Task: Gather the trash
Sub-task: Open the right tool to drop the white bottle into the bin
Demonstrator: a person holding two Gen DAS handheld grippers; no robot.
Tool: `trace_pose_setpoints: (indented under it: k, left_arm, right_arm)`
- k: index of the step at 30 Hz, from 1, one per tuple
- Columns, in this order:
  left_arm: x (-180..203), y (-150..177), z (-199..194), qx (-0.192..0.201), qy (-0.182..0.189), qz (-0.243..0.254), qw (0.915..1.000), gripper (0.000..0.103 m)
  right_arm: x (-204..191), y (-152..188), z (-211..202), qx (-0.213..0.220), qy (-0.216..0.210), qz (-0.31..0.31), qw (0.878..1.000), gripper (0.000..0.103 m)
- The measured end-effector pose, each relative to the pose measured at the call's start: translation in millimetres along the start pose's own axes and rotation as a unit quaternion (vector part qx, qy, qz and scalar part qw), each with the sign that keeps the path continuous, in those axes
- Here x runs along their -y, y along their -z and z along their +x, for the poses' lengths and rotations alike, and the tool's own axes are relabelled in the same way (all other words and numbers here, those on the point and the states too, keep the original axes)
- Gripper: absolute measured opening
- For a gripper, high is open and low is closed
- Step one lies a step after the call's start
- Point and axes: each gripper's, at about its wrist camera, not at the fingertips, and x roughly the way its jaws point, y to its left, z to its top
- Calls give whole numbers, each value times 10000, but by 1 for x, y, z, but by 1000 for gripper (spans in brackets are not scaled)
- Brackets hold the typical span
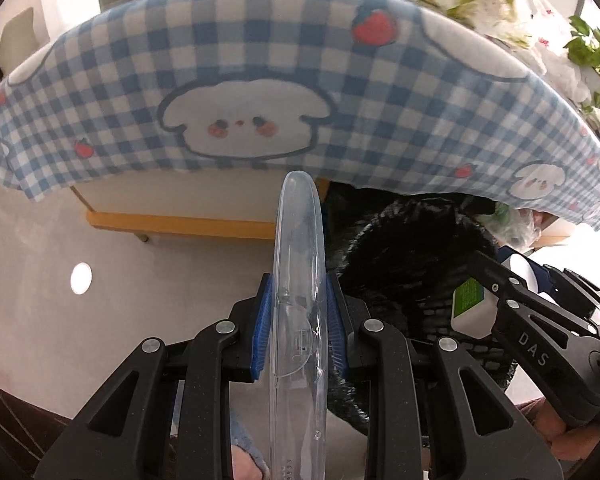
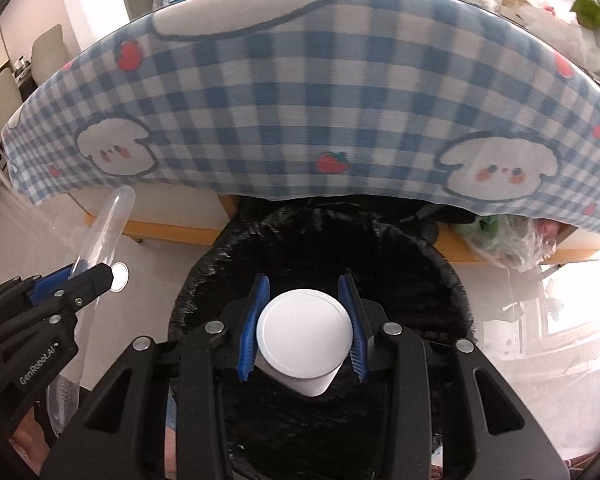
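My left gripper [image 1: 298, 320] is shut on a clear plastic lid [image 1: 298, 264], held on edge above the floor, left of the black-lined trash bin [image 1: 400, 256]. The lid also shows in the right wrist view [image 2: 108, 224]. My right gripper [image 2: 306, 326] is shut on a white cup [image 2: 304, 338] with a green label, seen bottom-on, held directly over the mouth of the bin [image 2: 452, 280]. In the left wrist view the cup [image 1: 472, 308] and right gripper [image 1: 496, 300] hang over the bin at the right.
A table with a blue checked cloth [image 1: 260, 80] overhangs just behind the bin. Its top holds bags and boxes. A clear bag of greens [image 2: 508, 240] lies under the table at the right. The pale floor [image 1: 60, 240] lies to the left.
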Motion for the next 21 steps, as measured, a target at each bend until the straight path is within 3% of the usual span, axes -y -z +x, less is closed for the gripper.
trace_pose_setpoints:
  k: [4,6,14,17,21]
  left_arm:
    - [-3,1,0,12,-5,-40,10000,25]
    - [-2,1,-4,26,5,-46,10000,25]
    - [11,0,-1,-24,41,-39,10000,25]
    - [21,1,3,-60,64,27,10000,25]
    - [38,3,8,-117,110,152,9998,25]
  right_arm:
    - [-7,-2,0,24,-33,-39,10000,39]
    - [-8,-2,-3,102,-1,-49,9999,55]
    - [6,-5,-10,185,159,104,9996,86]
    - [17,-4,-12,240,220,187,9993,93]
    - [34,-1,-11,194,273,275,9991,94]
